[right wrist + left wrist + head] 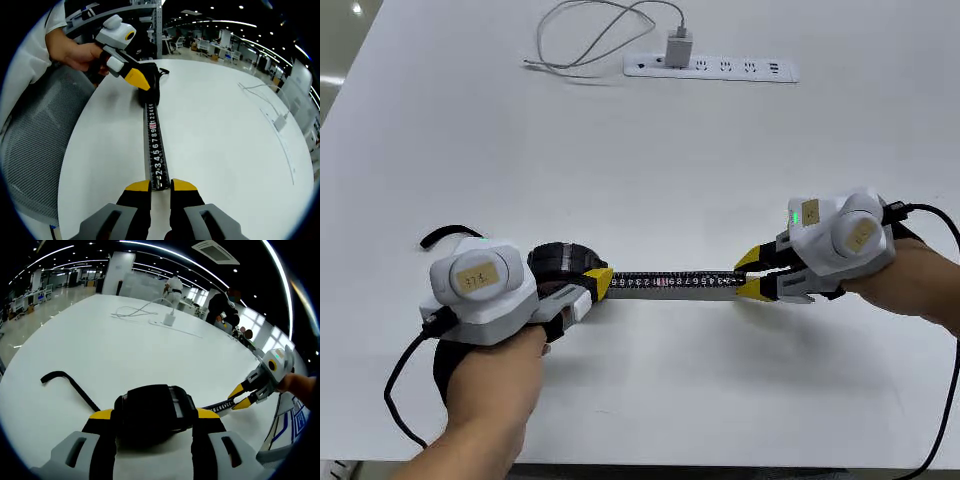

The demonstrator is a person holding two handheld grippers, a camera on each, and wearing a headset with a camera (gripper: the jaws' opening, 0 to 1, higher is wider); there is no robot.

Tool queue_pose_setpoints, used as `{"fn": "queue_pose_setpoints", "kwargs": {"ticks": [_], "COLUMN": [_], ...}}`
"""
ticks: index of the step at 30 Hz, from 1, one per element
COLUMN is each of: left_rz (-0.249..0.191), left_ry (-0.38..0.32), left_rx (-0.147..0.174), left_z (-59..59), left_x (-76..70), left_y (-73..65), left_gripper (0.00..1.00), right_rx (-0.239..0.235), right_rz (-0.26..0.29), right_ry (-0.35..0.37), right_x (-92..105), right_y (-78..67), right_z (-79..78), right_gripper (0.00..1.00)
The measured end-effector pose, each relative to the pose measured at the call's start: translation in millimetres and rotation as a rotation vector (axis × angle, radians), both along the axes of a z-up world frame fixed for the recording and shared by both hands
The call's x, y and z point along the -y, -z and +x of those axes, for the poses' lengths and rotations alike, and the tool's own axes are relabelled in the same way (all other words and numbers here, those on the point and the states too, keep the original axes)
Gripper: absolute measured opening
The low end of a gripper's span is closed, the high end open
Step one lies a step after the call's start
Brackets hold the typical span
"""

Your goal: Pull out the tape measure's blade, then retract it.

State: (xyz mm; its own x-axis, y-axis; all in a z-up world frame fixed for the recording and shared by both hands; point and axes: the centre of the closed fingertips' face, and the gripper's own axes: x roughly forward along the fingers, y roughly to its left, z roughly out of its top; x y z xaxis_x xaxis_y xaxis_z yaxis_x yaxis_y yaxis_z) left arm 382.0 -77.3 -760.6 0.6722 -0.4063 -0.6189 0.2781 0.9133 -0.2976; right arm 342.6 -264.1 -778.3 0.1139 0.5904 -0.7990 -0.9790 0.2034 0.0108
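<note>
Now | left gripper (pixel 592 285) clamped on tape measure case (pixel 556 262), 8 o'clock on table (pixel 650 150) | right gripper (pixel 750 274) pinching blade (pixel 670 281) tip, 4 o'clock | blade stretched flat between them

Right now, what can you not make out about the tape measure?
End hook of the blade: right gripper view, hidden inside the right gripper.
Sides of the case: left gripper view, covered by the left gripper.
Numerals on the blade: head view, too small.
Where the strap joins the case: head view, behind the left gripper.
</note>
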Motion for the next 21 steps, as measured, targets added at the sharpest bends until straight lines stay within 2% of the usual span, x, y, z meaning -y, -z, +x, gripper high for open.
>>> {"fn": "queue_pose_setpoints", "kwargs": {"ticks": [21], "left_rz": [-0.019], "left_ry": [0.0], "left_rx": [-0.003], "left_z": [0.2], "left_x": [0.0], "left_y": [0.1], "left_gripper": [0.57], "right_rx": [0.002], "right_rz": [0.057], "right_ry": [-0.009], "right_x": [-35.7], "right_y": [2.2], "right_z": [9.0], "right_gripper": [0.1]}}
